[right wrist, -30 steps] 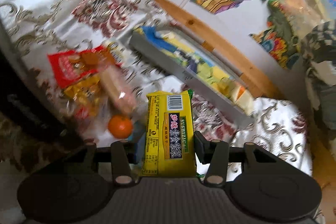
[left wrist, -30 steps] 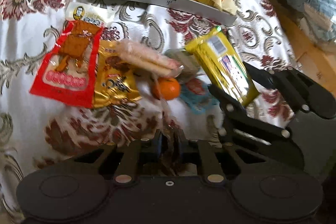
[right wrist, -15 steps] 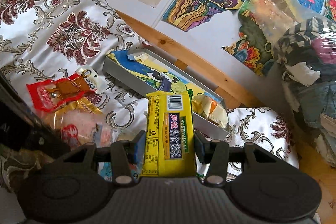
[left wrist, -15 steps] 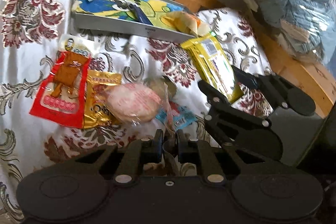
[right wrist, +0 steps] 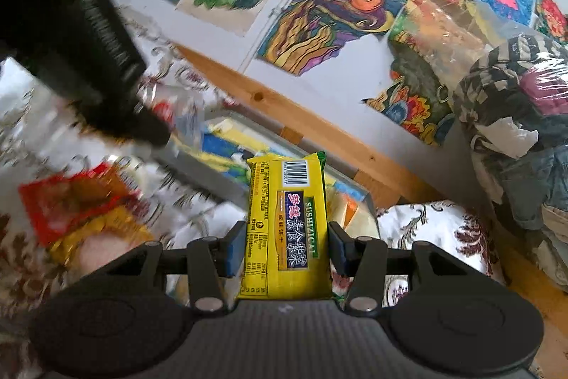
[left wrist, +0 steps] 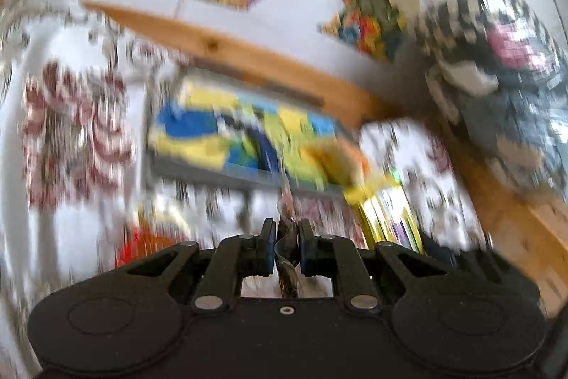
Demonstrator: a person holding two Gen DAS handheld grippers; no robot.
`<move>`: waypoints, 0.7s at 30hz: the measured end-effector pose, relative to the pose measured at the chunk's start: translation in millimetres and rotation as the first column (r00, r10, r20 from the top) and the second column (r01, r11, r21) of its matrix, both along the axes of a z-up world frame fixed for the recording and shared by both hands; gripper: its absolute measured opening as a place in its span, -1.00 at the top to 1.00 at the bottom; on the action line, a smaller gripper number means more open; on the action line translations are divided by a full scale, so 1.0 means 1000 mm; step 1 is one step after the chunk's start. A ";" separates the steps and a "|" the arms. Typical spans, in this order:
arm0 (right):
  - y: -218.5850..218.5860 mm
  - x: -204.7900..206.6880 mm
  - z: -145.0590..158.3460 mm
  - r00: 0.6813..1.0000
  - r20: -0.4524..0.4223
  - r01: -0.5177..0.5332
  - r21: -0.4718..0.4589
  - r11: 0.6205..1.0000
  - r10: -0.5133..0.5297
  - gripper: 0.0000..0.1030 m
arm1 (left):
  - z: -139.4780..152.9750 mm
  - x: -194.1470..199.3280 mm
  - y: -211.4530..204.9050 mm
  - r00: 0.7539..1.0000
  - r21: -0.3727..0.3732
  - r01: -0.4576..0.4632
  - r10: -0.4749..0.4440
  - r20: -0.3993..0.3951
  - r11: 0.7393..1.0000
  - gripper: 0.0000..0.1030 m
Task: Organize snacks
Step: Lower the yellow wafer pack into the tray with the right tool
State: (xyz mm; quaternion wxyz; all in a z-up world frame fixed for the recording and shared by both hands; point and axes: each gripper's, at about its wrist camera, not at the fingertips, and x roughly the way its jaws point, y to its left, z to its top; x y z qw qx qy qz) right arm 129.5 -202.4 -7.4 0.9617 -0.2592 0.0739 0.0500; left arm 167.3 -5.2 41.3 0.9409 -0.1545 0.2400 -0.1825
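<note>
A: Right wrist: right gripper (right wrist: pixel 287 245) clamps yellow snack pack (right wrist: pixel 287 229), tray (right wrist: pixel 213 162) at 11 o'clock
B: Left wrist, blurred: left gripper (left wrist: pixel 287 245) pinched narrow on clear wrapper (left wrist: pixel 286 219)

The yellow snack packet (right wrist: pixel 285 226) reads "SUSHIZICAI" beside Chinese characters (with a barcode above, digits unreadable).

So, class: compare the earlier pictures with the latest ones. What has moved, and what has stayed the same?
The left gripper has swung up from the snack pile toward the tray, lifting a clear wrapper pinched between its fingers; its view is now blurred. The right gripper stays shut on the yellow packet, raised near the tray.
</note>
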 end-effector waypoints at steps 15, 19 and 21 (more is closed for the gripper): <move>-0.006 0.121 0.029 0.997 0.066 0.020 0.227 0.974 -0.036 -0.02 | -0.001 0.128 0.026 0.972 -0.094 -0.160 0.174 0.157 0.983 0.74; -0.004 0.153 0.026 0.999 0.045 0.017 0.263 0.965 -0.030 -0.02 | -0.022 0.155 0.034 0.976 -0.140 -0.160 0.178 0.124 0.977 0.74; -0.001 0.164 0.021 0.999 0.036 0.017 0.260 0.965 -0.027 -0.02 | -0.033 0.164 0.036 0.980 -0.145 -0.156 0.171 0.102 0.977 0.74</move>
